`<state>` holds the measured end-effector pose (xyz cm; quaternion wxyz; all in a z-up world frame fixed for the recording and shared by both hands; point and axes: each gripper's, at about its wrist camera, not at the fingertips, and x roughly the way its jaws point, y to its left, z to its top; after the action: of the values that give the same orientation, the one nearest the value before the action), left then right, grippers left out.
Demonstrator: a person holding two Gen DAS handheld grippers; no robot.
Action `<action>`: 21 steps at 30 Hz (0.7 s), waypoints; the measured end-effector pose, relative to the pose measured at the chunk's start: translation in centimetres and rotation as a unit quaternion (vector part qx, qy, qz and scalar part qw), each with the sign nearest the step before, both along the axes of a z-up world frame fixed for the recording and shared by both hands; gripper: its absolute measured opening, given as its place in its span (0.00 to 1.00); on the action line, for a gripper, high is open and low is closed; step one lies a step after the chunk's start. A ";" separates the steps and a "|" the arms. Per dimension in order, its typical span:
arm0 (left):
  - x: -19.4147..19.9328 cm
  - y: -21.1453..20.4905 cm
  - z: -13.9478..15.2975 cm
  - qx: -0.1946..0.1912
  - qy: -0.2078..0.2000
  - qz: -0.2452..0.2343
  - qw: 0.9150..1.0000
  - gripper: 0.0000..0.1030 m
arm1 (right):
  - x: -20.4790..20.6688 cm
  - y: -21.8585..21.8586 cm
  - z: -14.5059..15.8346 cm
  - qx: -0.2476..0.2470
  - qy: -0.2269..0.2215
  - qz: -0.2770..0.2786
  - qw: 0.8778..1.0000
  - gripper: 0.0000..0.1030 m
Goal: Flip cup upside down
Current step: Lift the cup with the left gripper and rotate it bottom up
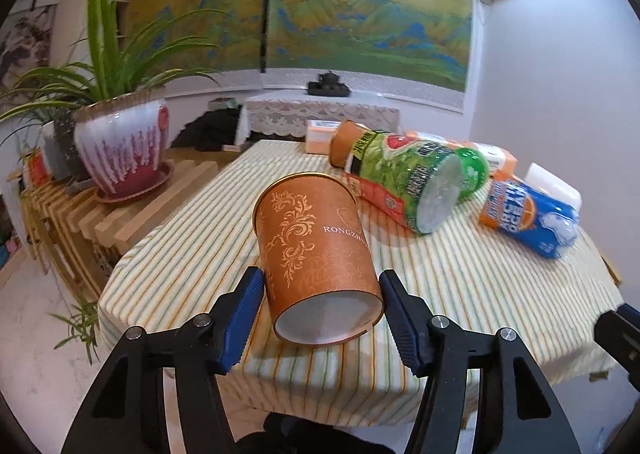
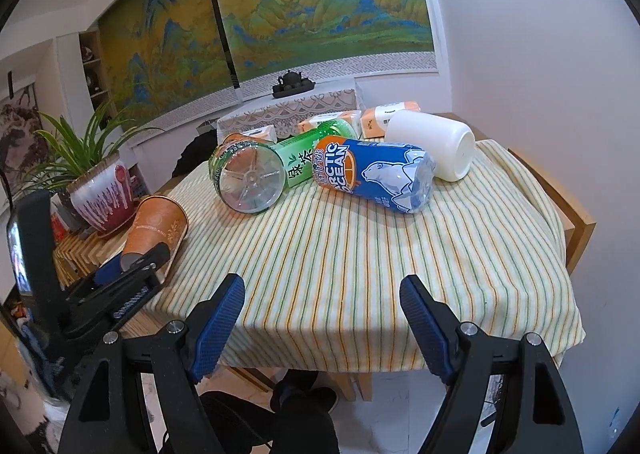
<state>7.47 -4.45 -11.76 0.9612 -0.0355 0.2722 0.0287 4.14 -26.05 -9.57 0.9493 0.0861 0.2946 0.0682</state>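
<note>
An orange paper cup (image 1: 316, 250) with gold scrollwork is held tilted above the striped tablecloth (image 1: 460, 278), its white base toward the camera and its rim pointing away and up. My left gripper (image 1: 320, 282) is shut on the cup near its base. In the right wrist view the same cup (image 2: 158, 225) shows at the left table edge, clamped by the left gripper (image 2: 136, 266). My right gripper (image 2: 322, 294) is open and empty over the table's front edge.
A green tea bottle (image 1: 416, 181), a blue Arctic Ocean bottle (image 2: 376, 173) and a white cup (image 2: 436, 143) lie on their sides at the back. Orange packs (image 2: 386, 113) sit behind them. A potted plant (image 1: 120, 149) stands on a slatted stand to the left.
</note>
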 end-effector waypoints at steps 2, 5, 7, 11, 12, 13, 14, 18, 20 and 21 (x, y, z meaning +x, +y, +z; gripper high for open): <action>0.0 0.2 0.5 0.002 0.006 -0.016 1.000 0.61 | 0.1 0.0 -0.1 0.003 0.001 -0.001 1.000 0.74; -0.2 0.2 1.5 0.011 0.018 -0.046 0.999 0.61 | 0.2 0.1 -0.1 0.006 0.001 -0.001 1.000 0.74; -0.3 0.1 2.1 0.014 0.027 -0.069 0.997 0.61 | 0.3 0.3 0.0 0.007 -0.001 -0.001 1.000 0.74; -0.8 -0.2 3.3 0.019 0.034 -0.095 0.995 0.61 | 0.3 0.5 0.5 0.006 -0.005 0.000 1.000 0.74; -0.9 -0.3 3.6 0.025 0.031 -0.100 0.994 0.61 | 0.3 0.5 0.6 0.007 -0.006 -0.001 1.000 0.74; -1.1 -0.5 4.0 0.030 0.027 -0.105 0.994 0.61 | 0.3 0.5 0.6 0.007 -0.006 -0.001 1.000 0.74; -1.1 -0.8 4.2 0.033 0.024 -0.109 0.993 0.61 | 0.2 0.6 0.7 0.007 -0.006 -0.001 1.000 0.74; -0.9 -1.1 4.6 0.035 0.018 -0.119 0.992 0.60 | 0.3 0.7 0.9 0.009 -0.006 -0.001 1.000 0.74; -0.7 -1.3 4.7 0.030 0.015 -0.122 0.992 0.60 | 0.1 0.7 0.9 0.007 -0.007 -0.002 1.000 0.74; -0.6 -1.4 4.8 0.024 0.013 -0.124 0.992 0.60 | 0.1 0.7 1.0 0.006 -0.007 -0.003 1.000 0.74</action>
<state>6.85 -5.81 -6.96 0.9544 0.0223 0.2857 -0.0838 4.20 -25.33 -8.58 0.9510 0.0917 0.2872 0.0680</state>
